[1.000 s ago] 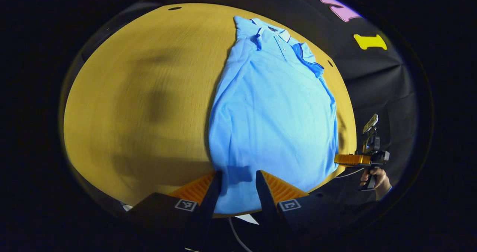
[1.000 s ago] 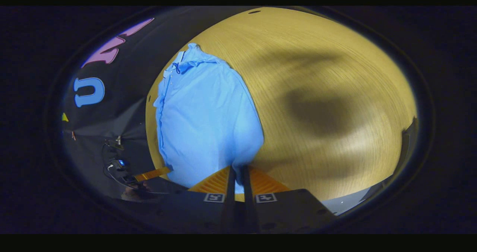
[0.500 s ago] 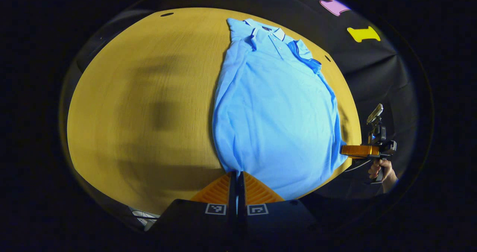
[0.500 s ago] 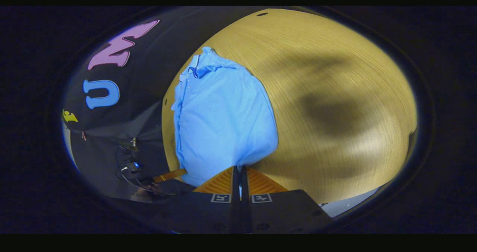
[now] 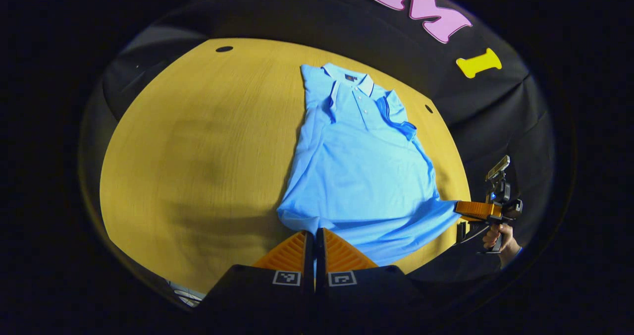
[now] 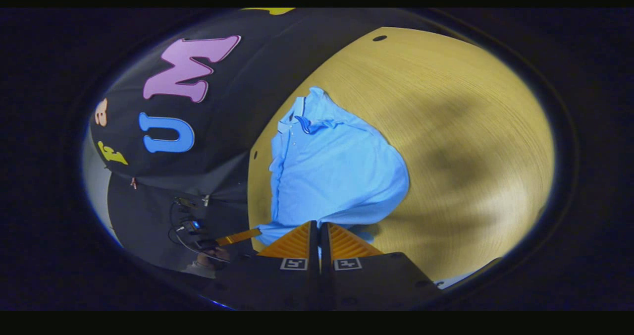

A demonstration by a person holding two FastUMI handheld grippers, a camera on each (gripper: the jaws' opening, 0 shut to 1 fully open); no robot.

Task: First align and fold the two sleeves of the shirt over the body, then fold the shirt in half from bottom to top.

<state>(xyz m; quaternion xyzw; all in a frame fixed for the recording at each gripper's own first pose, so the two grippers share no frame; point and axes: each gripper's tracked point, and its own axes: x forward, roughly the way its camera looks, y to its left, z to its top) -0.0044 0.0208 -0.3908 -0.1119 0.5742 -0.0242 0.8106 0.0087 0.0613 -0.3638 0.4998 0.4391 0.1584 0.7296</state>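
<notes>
A light blue polo shirt point(image 5: 361, 166) lies collar-away on the yellow wooden table point(image 5: 198, 151), both sleeves folded over its chest. My left gripper point(image 5: 314, 236) is shut on the near left hem corner. At the right edge of the left gripper view, my right gripper point(image 5: 456, 207) pinches the other hem corner, with a hand point(image 5: 500, 237) on its handle. In the right gripper view the shirt point(image 6: 332, 176) runs away from my right gripper point(image 6: 318, 226), shut on the hem. The left gripper point(image 6: 256, 232) holds the far corner there. The hem hangs stretched between both, raised off the table.
The table point(image 6: 470, 127) stretches wide and bare beside the shirt. Two small dark holes point(image 5: 224, 49) point(image 5: 429, 108) sit near its far edge. Black cloth walls close in behind the table. Cables trail by the hand point(image 6: 203, 261) on the left gripper.
My left gripper went from open to shut on the hem corner. Both grippers then rose, lifting the hem off the table and pulling it taut.
</notes>
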